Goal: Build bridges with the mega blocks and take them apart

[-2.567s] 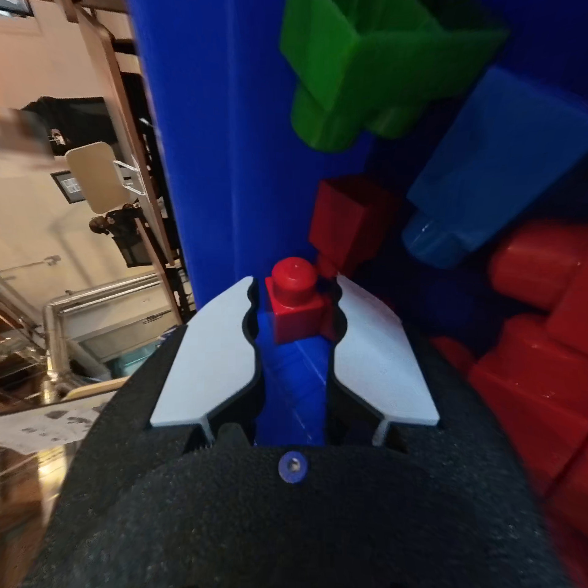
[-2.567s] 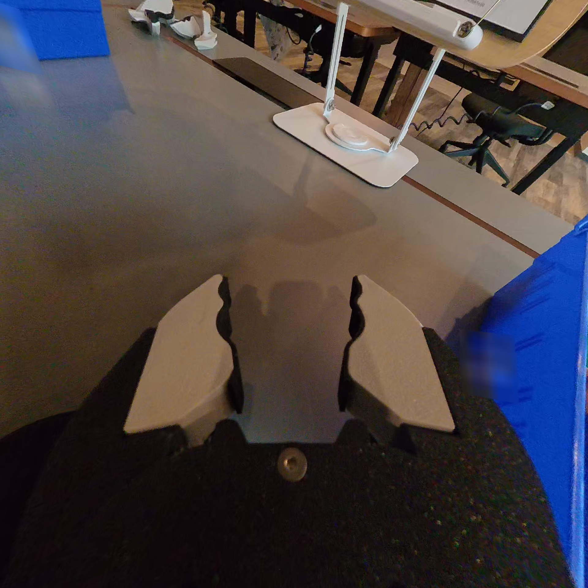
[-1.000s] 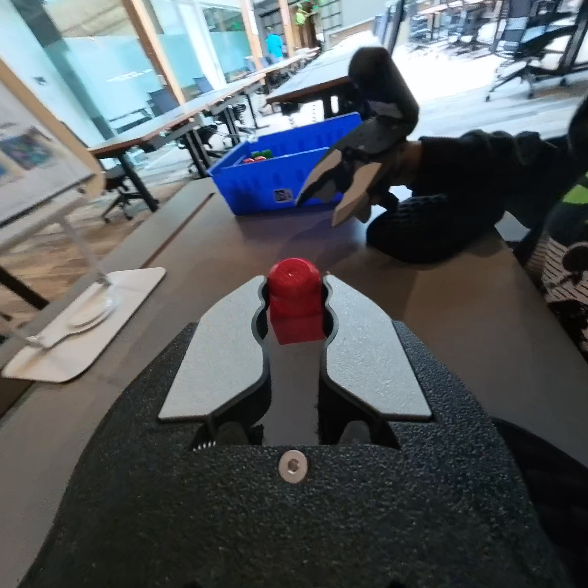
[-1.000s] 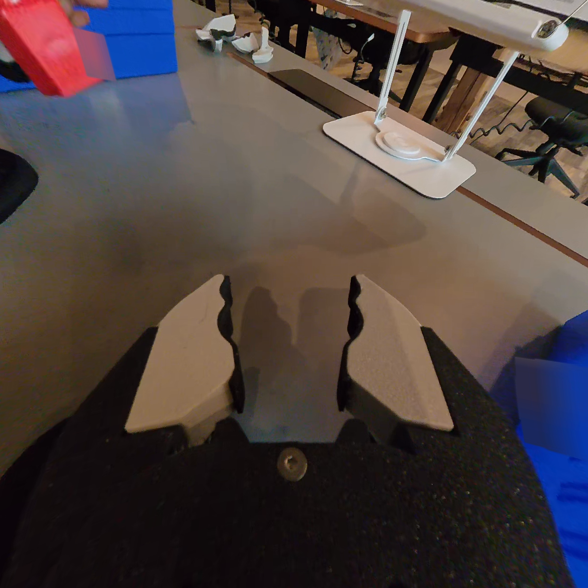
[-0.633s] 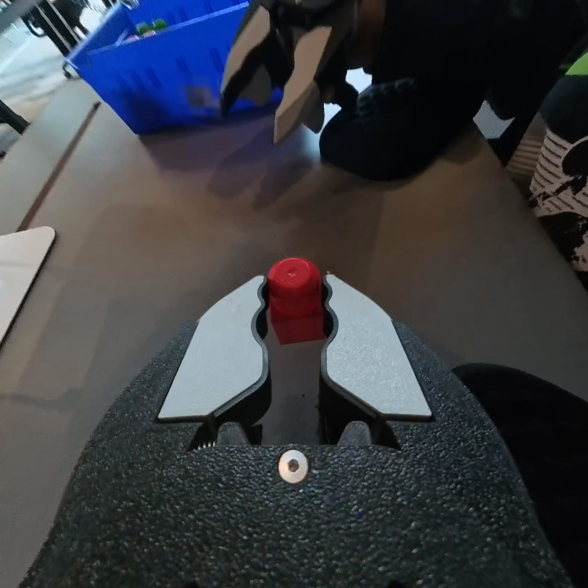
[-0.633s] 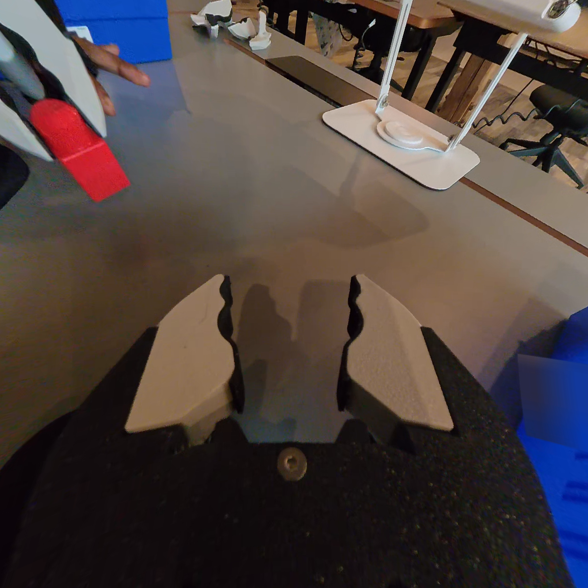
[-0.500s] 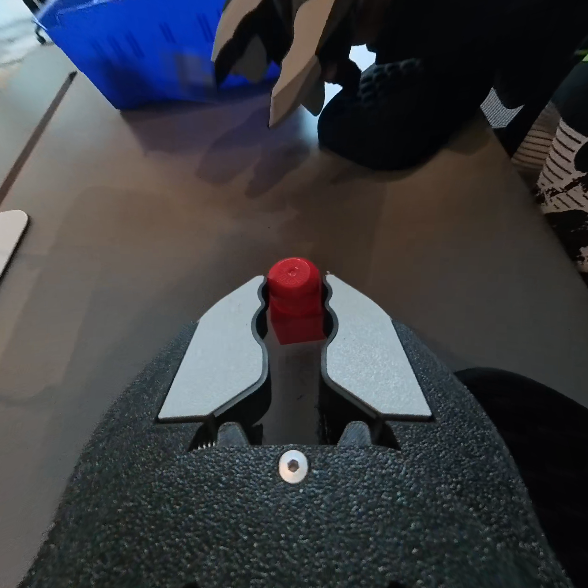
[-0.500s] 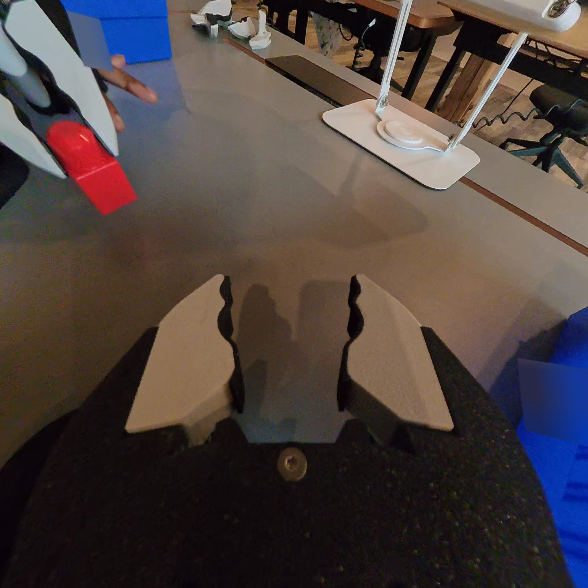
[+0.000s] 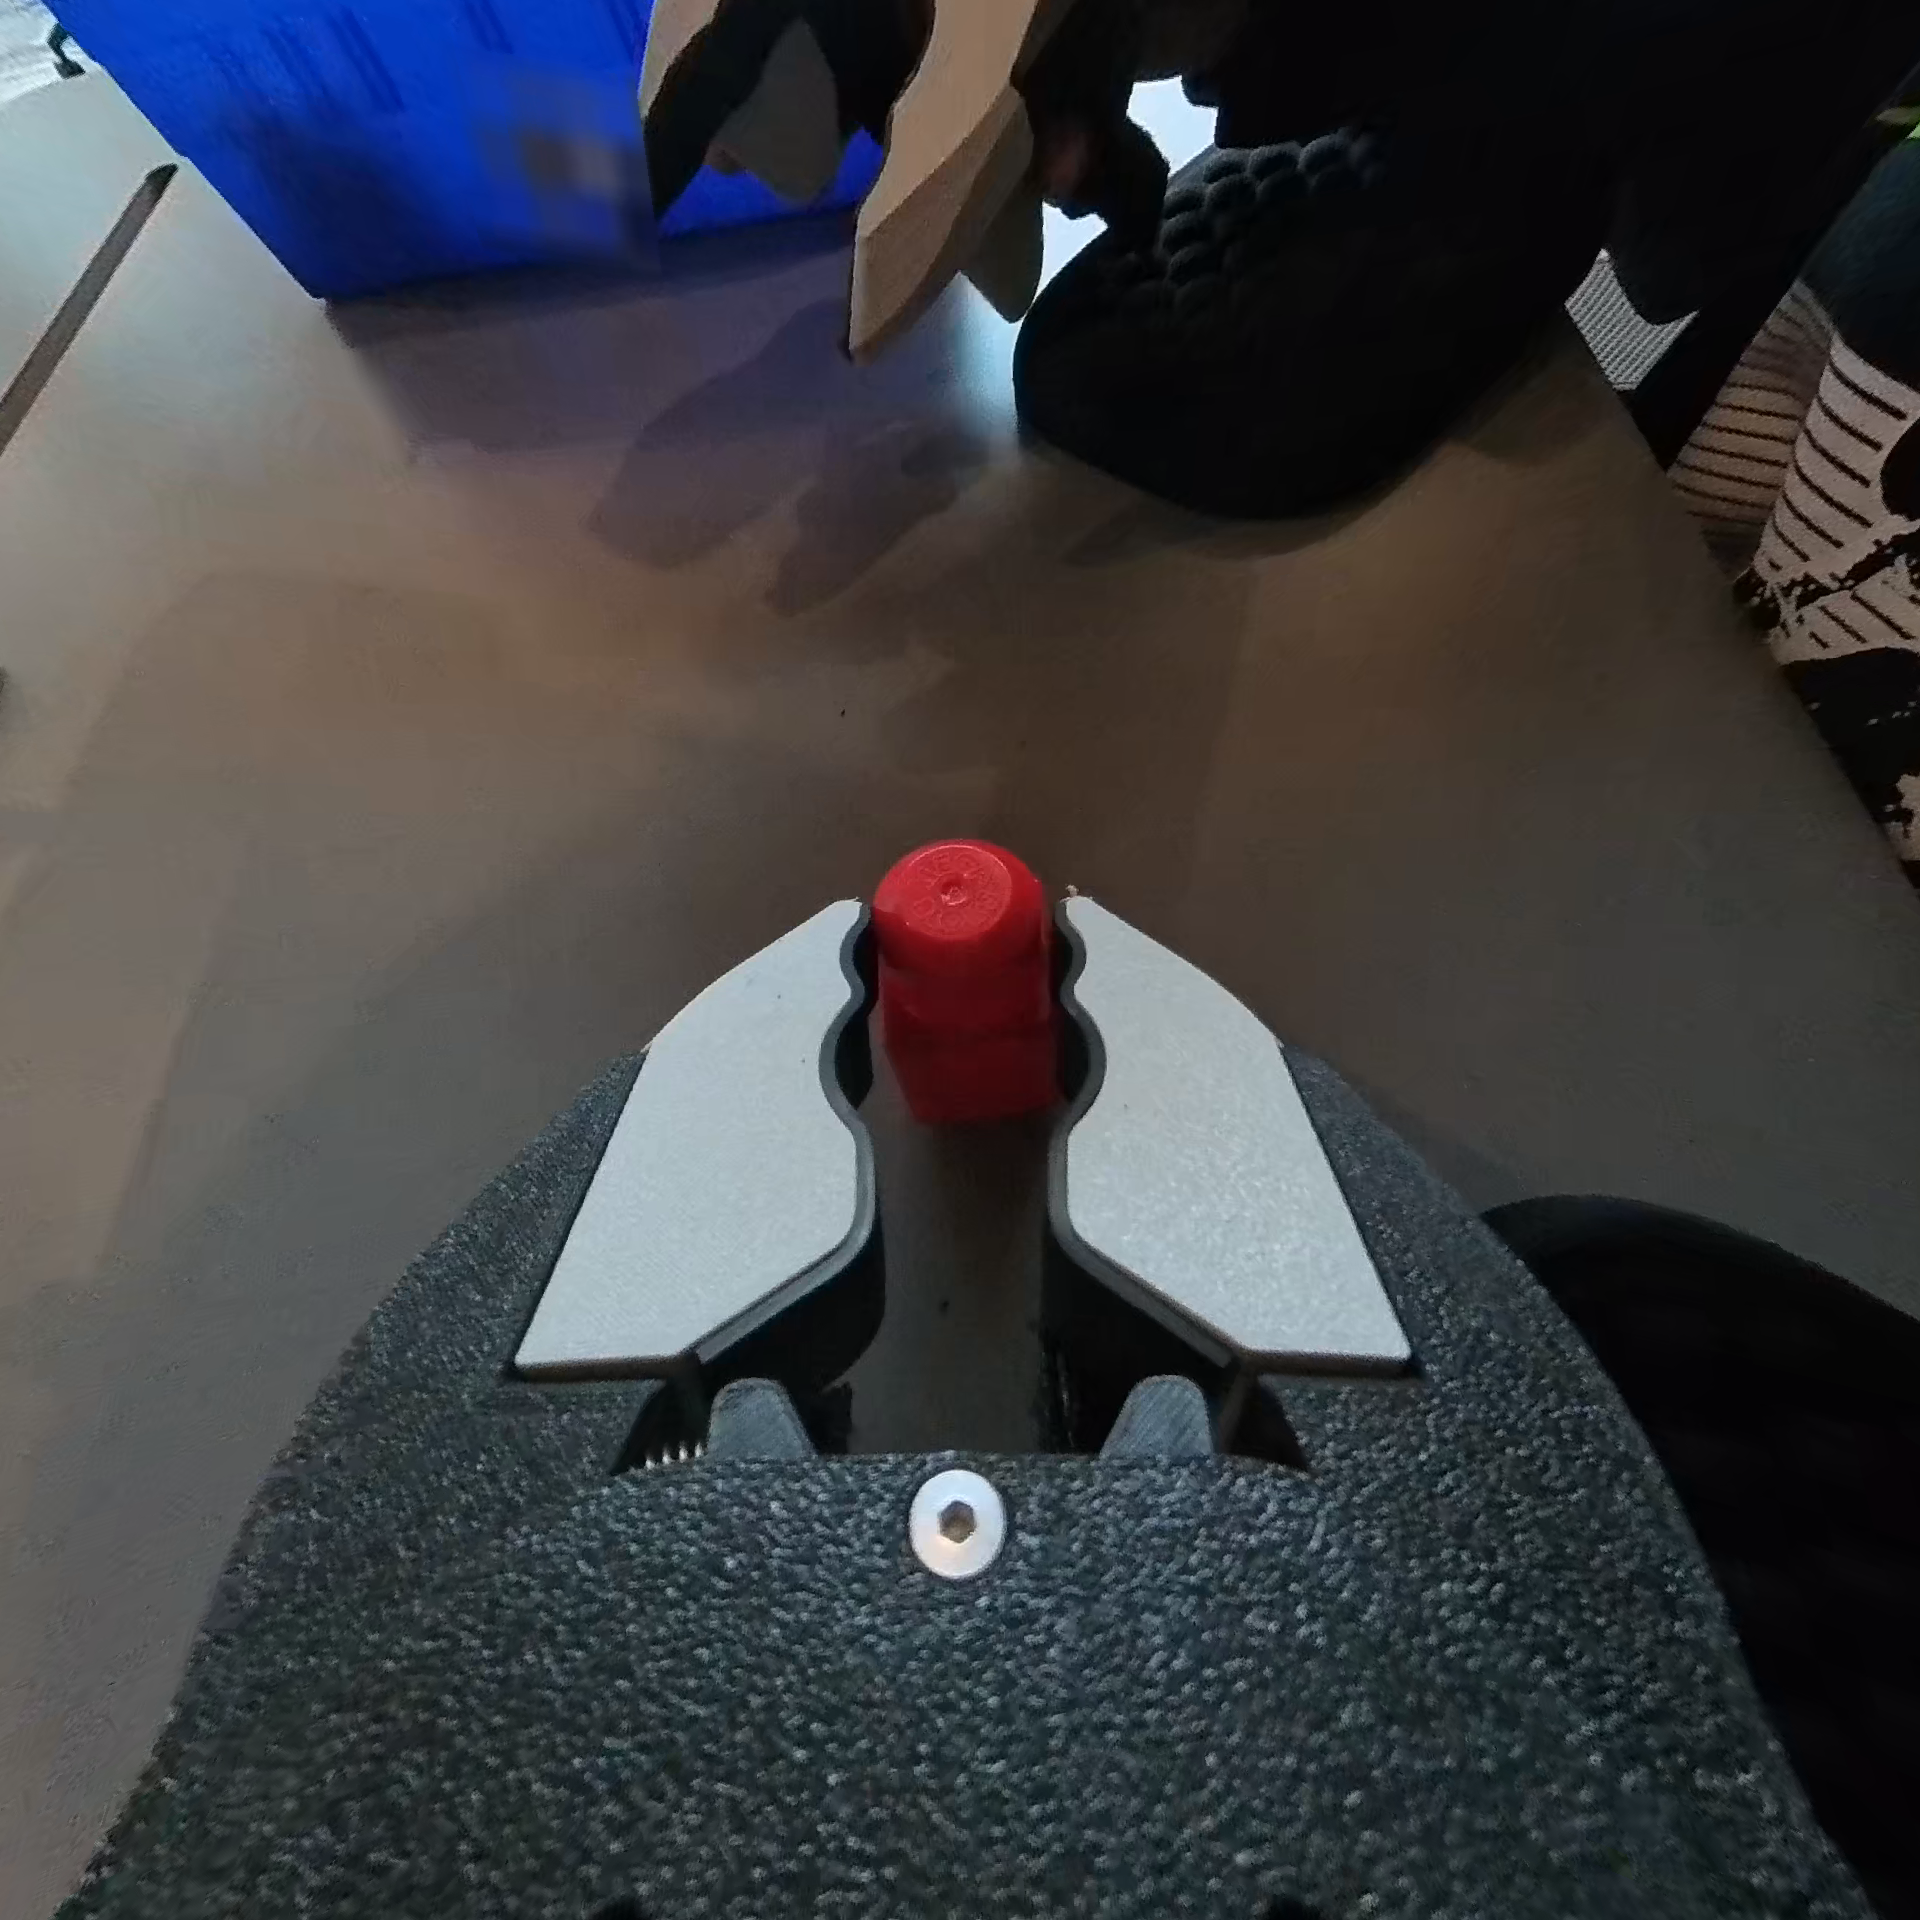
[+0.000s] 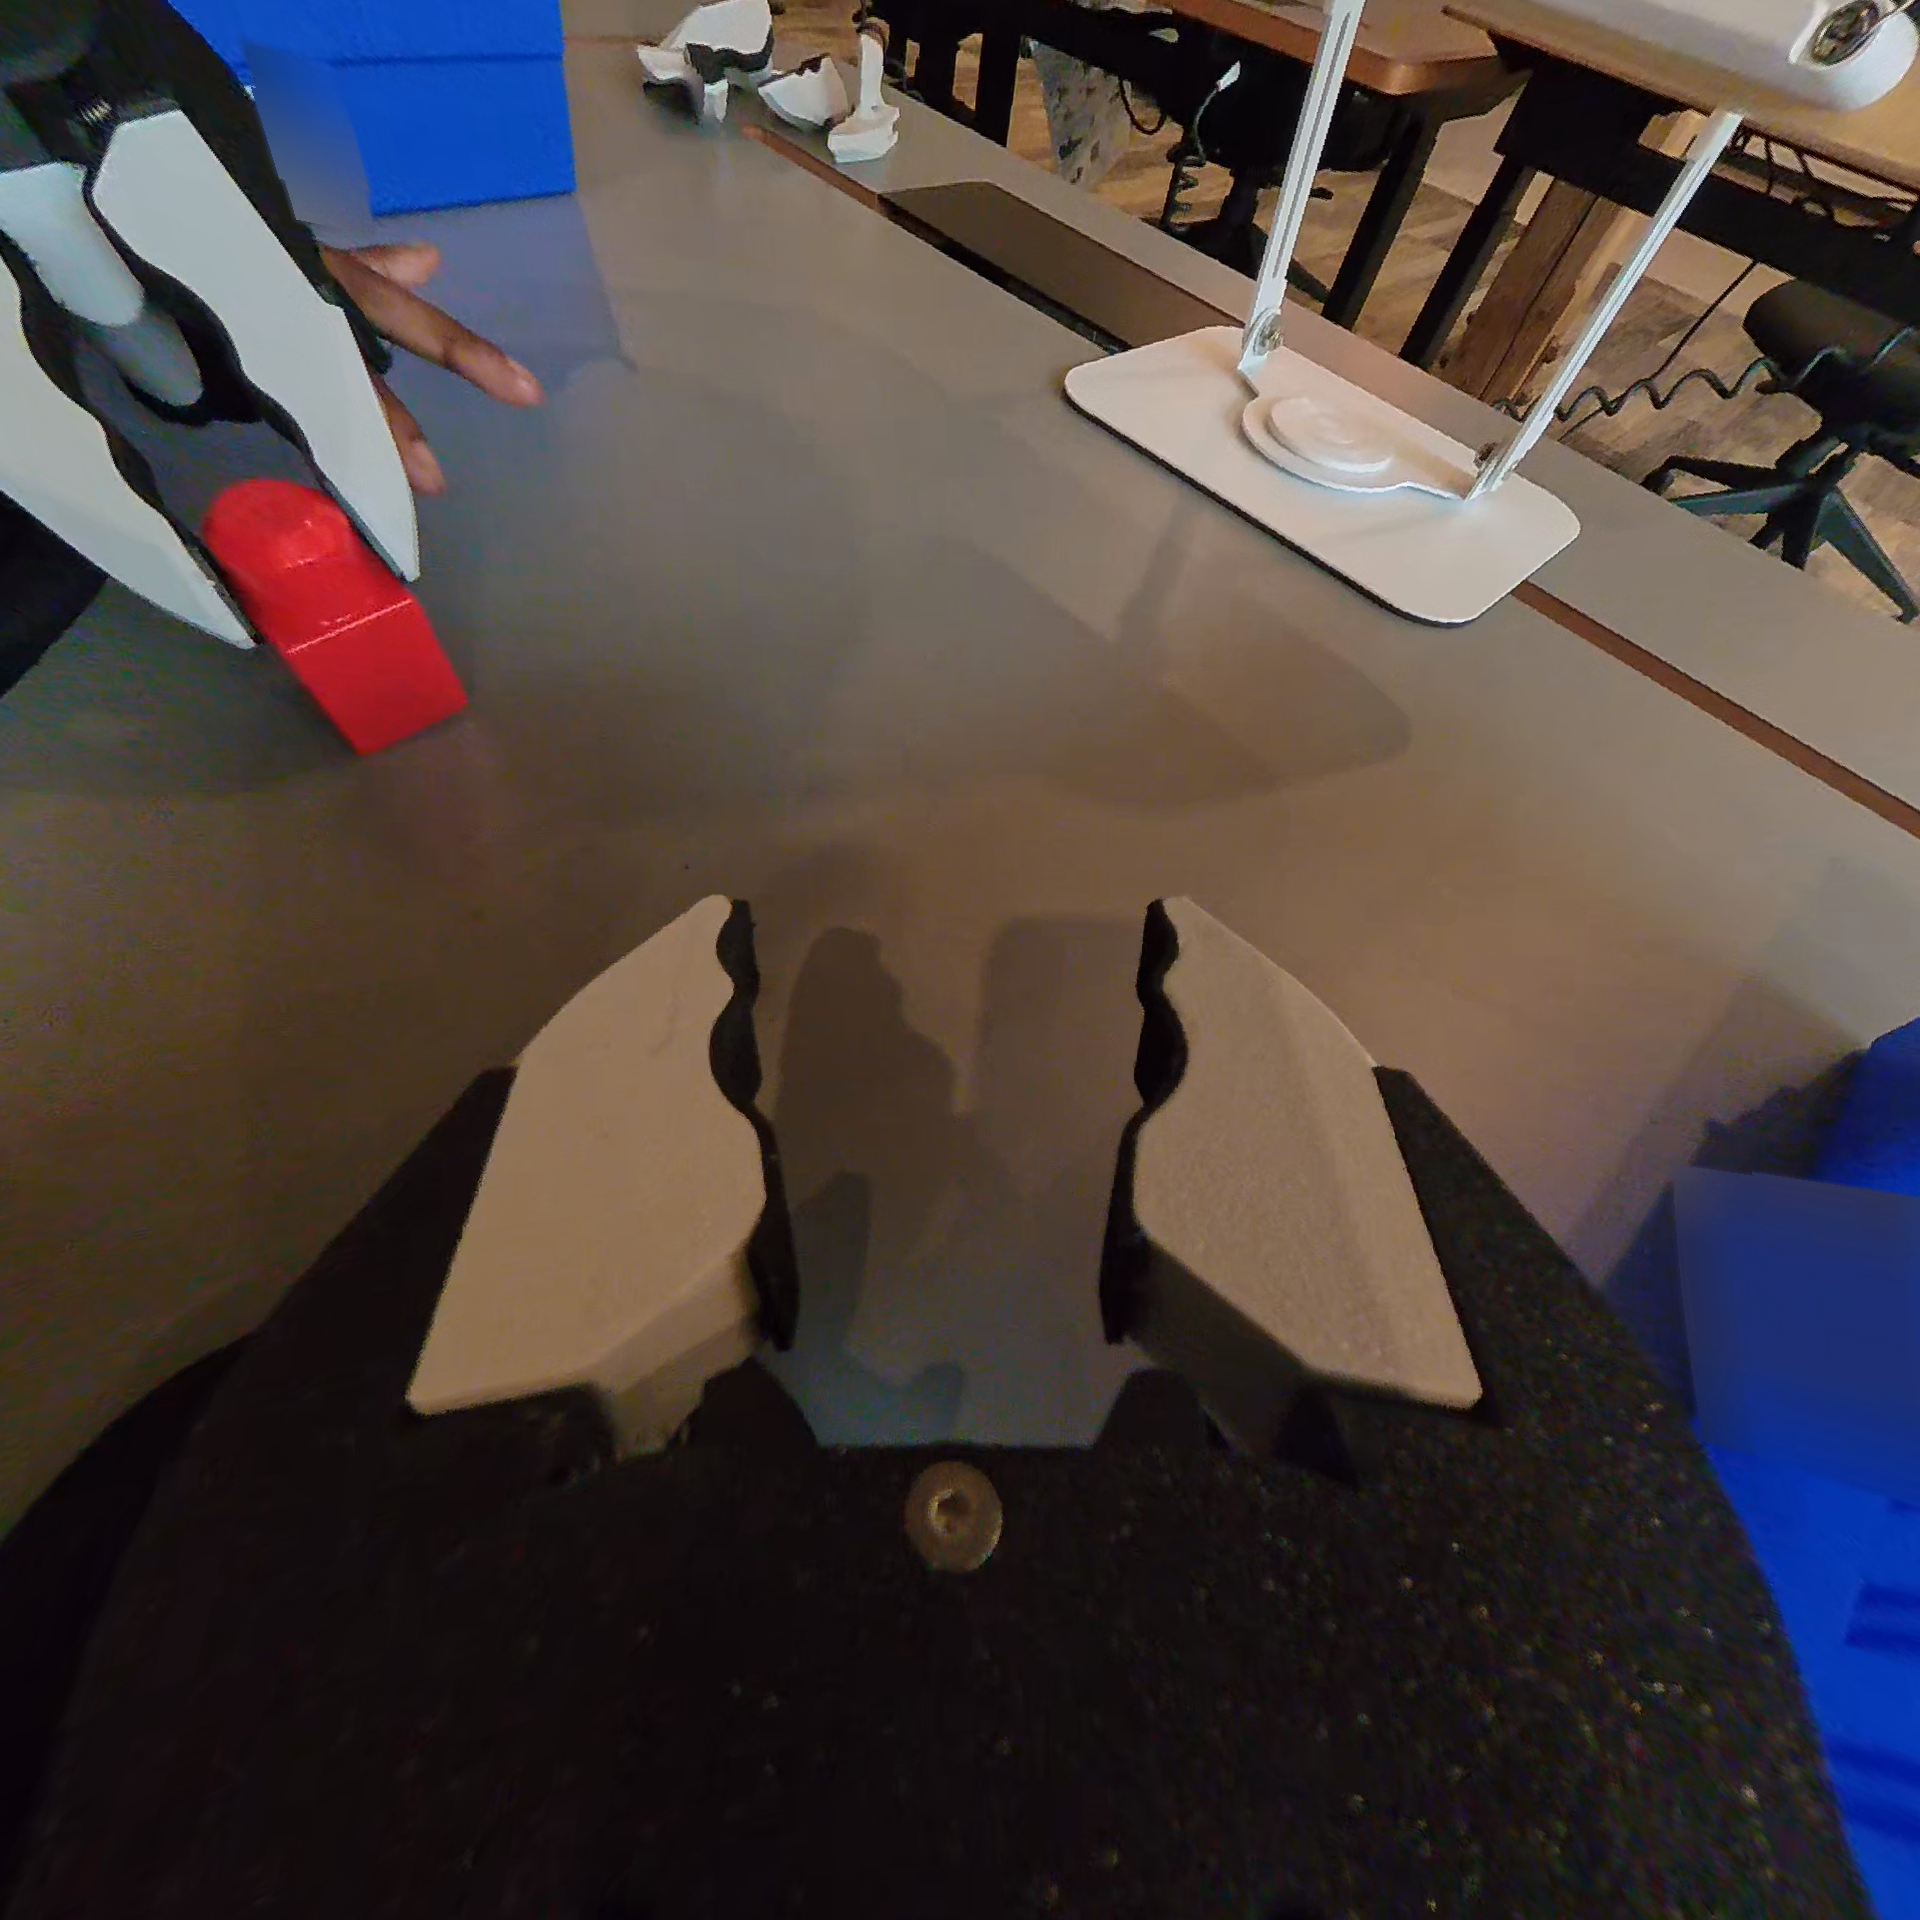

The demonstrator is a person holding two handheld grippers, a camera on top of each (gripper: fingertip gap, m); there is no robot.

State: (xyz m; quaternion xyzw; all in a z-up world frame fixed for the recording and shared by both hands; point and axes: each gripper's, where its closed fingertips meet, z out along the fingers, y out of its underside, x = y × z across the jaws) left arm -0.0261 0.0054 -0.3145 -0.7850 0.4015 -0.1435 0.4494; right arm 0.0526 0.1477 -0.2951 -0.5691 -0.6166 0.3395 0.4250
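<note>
My left gripper [image 9: 961, 914] is shut on a red mega block [image 9: 961, 977], stud pointing forward, low over the grey table [image 9: 416, 779]. In the right wrist view the same gripper [image 10: 301, 603] shows at far left with the red block [image 10: 332, 613] tilted, its lower corner at or just above the table. My right gripper [image 10: 945, 914] is open and empty above the table. It also shows in the left wrist view [image 9: 769, 270] at the top, jaws apart, in front of the blue bin [image 9: 364, 135].
A white lamp base [image 10: 1330, 478] stands on the table at the right. Blue bins sit at the back left [image 10: 447, 104] and the near right [image 10: 1818, 1351]. White scraps [image 10: 769, 73] lie at the far edge. A hand [image 10: 436, 343] is behind the left gripper. A dark sleeve [image 9: 1299, 343] rests on the table.
My left gripper has tipped downward and lowered the red block close to the table. The right gripper has stayed open and nearly still.
</note>
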